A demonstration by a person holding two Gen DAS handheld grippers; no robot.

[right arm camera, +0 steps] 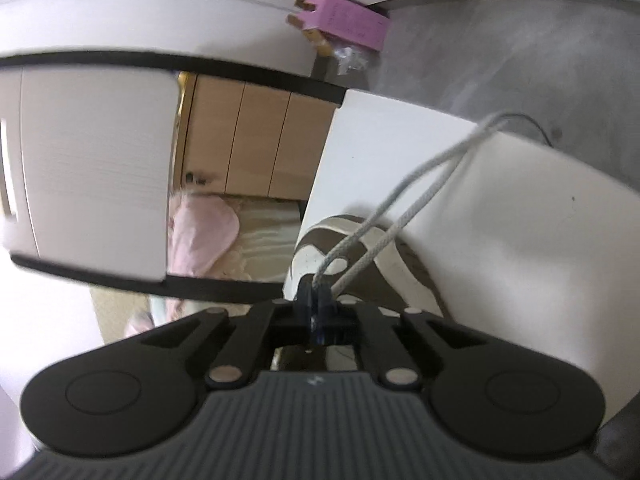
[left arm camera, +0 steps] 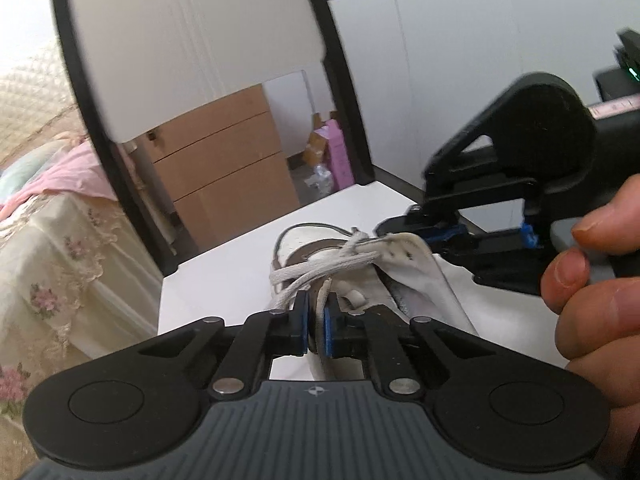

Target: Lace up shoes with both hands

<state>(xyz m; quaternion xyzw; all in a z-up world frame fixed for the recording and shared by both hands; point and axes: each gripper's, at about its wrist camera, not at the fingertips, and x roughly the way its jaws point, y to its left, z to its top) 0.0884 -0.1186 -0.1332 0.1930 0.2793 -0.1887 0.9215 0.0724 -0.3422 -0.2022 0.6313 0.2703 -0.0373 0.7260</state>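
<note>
A white and brown shoe lies on the white table, its toe pointing away in the left wrist view. Its off-white lace crosses the tongue in loose strands. My left gripper is shut on a white, brown-edged strip at the shoe's near lacing edge, which looks like the eyelet flap. My right gripper, held by a hand, is at the far flap. In the right wrist view the right gripper is shut on the lace, with two strands rising up and right above the shoe.
The table ends just beyond the shoe. Past it stand black-framed white panels, wooden drawers and a pink box on the floor. A bed with a floral cover is at the left.
</note>
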